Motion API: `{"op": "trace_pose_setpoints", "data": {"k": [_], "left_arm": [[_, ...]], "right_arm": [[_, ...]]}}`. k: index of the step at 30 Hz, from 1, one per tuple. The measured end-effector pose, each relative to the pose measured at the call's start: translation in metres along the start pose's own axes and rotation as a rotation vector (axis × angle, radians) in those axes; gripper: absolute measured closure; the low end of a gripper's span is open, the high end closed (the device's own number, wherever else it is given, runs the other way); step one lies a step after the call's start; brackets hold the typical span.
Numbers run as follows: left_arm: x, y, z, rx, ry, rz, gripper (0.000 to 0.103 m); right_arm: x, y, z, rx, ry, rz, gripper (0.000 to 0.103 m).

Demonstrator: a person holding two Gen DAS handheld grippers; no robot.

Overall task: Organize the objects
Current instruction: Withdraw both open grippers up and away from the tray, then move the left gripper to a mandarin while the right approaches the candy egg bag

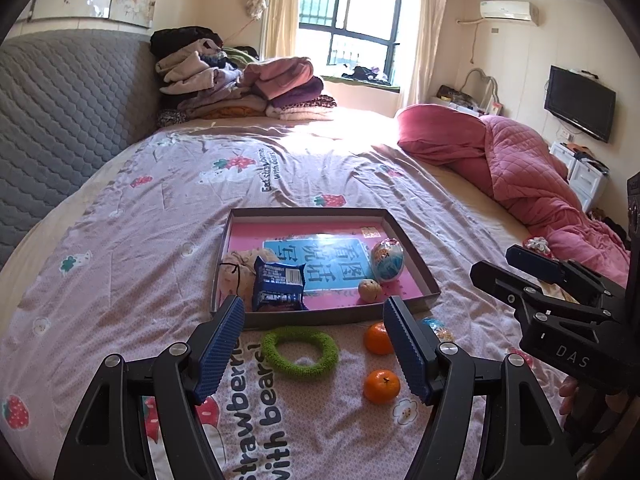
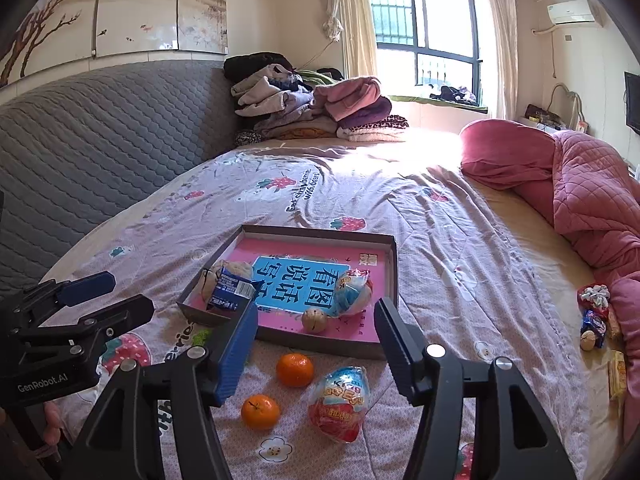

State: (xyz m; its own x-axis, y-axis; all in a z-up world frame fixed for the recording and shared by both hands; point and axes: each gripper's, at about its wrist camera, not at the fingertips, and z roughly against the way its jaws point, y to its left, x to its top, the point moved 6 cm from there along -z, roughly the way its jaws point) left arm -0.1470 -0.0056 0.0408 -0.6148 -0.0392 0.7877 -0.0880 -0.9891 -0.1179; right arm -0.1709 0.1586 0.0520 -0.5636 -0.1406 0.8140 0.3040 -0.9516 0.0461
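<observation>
- L gripper (image 1: 314,344): jaws apart, nothing btwn, above green ring (image 1: 300,352).
- R gripper (image 2: 316,344): released, empty, over 2 oranges (image 2: 295,369) + wrapped egg (image 2: 340,404).
- Shallow box (image 2: 394,264) just beyond.

Open bedsheet on three sides of the tray (image 2: 390,276)

In front of the tray my way is crowded: two oranges (image 2: 295,369) (image 2: 260,411), a wrapped egg (image 2: 340,402) and a green ring (image 1: 300,352) lie on the sheet. Left, right and behind the tray I see bare sheet. Well right of it, a pink quilt (image 2: 592,200) and loose snacks (image 2: 596,320) block me.
</observation>
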Motion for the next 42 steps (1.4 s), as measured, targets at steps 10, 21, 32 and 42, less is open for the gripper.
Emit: {"op": "trace_pose_setpoints", "data": {"k": [10, 21, 32, 42], "left_arm": [[-0.017, -0.001, 0.006, 0.002, 0.010, -0.011, 0.029], [-0.034, -0.003, 0.003, 0.017, 0.042, -0.019, 0.029], [-0.050, -0.007, -0.007, 0.019, 0.082, -0.033, 0.029], [-0.056, -0.010, -0.014, 0.011, 0.105, -0.037, 0.029]], "right_arm": [[-0.011, 0.008, 0.012, -0.027, -0.030, 0.032, 0.039], [-0.025, 0.005, 0.015, -0.033, -0.019, 0.023, 0.038], [-0.037, -0.001, 0.009, -0.040, 0.010, 0.016, 0.038], [-0.049, -0.003, 0.004, -0.042, 0.042, 0.023, 0.038]]}}
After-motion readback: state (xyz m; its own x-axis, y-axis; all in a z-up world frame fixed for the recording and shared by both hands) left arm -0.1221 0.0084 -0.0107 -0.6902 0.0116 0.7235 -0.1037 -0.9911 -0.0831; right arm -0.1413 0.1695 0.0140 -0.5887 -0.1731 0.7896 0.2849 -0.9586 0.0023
